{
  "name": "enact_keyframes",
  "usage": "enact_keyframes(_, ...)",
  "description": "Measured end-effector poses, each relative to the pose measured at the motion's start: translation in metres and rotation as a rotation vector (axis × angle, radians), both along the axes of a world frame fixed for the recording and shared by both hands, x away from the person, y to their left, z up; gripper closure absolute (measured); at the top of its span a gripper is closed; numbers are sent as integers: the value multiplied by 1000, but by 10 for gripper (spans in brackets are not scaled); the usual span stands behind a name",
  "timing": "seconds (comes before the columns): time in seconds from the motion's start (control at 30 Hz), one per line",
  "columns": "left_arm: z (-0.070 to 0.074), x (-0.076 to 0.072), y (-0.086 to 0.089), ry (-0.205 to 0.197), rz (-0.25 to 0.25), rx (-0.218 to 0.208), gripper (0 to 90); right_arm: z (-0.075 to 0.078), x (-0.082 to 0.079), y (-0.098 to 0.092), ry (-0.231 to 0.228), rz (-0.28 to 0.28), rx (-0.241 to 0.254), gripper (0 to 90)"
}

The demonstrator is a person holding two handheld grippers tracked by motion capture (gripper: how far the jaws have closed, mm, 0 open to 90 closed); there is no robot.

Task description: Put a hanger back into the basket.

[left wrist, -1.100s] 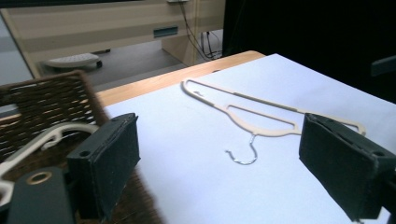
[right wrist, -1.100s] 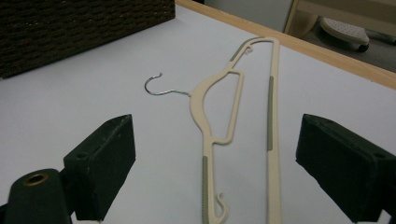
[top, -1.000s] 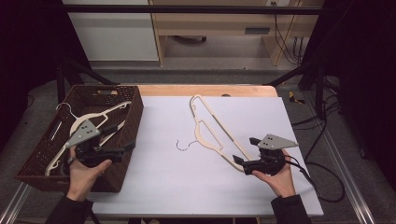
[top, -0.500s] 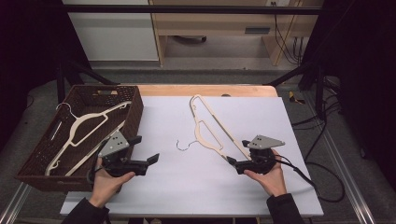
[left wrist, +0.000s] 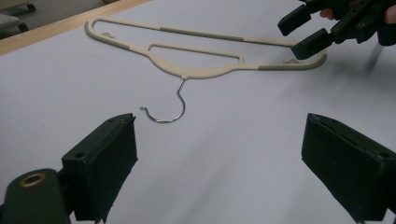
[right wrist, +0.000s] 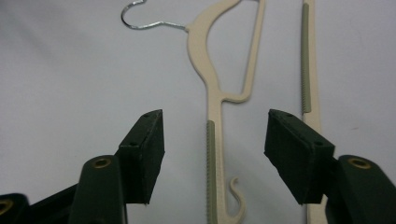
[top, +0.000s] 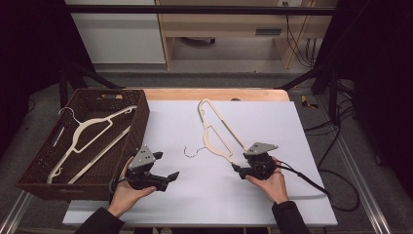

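Note:
A cream plastic hanger [top: 216, 131] with a wire hook [top: 192, 152] lies flat on the white table top. My right gripper [top: 237, 169] is down at the hanger's near end. Its jaws have just been closing and now straddle one ribbed arm [right wrist: 211, 154] of the hanger, with a gap on each side and the pads not touching it. My left gripper [top: 168, 178] is open and empty, low over the table beside the basket, pointing toward the hook [left wrist: 168, 109]. In the left gripper view the right gripper [left wrist: 303, 32] sits at the hanger's [left wrist: 201, 70] far tip.
A brown woven basket [top: 141, 122] at the left holds a second cream hanger [top: 92, 136]. The table's wooden far edge [top: 214, 93] runs behind the white sheet. A black cable [top: 311, 183] trails right from my right gripper.
My left gripper moved from over the basket rightward and down onto the table. My right gripper dropped closer to the hanger's near end and its jaws narrowed around the arm.

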State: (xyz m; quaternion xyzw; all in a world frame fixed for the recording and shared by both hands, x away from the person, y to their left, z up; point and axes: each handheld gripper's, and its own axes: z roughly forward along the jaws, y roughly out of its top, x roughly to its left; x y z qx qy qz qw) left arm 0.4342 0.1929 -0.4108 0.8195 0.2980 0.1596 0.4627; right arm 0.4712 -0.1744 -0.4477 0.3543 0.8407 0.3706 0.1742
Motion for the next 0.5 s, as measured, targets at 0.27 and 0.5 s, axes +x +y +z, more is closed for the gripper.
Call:
enact_keyframes(0.27, -2, 1, 1, 1, 4, -5, 108, -21, 10, 11, 76, 8, -98, 583)
enact_keyframes(0.5, -5, 1, 0, 6, 10, 2, 109, -22, 11, 12, 143, -43, -93, 727)
